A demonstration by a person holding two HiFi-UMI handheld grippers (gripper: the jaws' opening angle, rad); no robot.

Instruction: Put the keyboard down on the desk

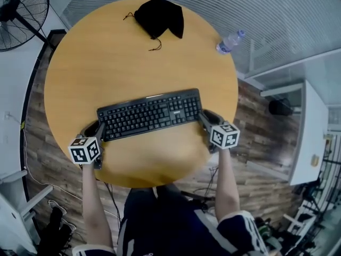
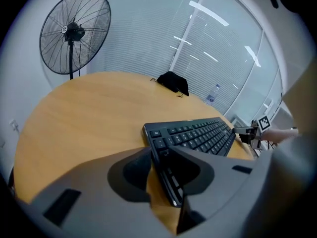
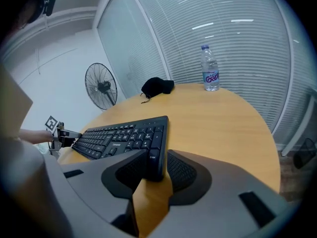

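A black keyboard (image 1: 149,113) lies flat on the round wooden desk (image 1: 133,52), near its front edge. My left gripper (image 1: 97,128) is at the keyboard's left end and my right gripper (image 1: 205,119) at its right end. In the left gripper view (image 2: 161,157) the left end of the keyboard (image 2: 198,135) sits between the jaws, with bare wood showing beside one pad. In the right gripper view (image 3: 151,165) the right end of the keyboard (image 3: 124,133) stands between the pads with a thin gap on the right side. Both grippers are open around the keyboard.
A black pouch (image 1: 160,16) lies at the desk's far side and a water bottle (image 1: 229,41) stands at the far right edge. A floor fan (image 1: 18,12) stands off the desk at the far left. Cables trail on the floor at the left.
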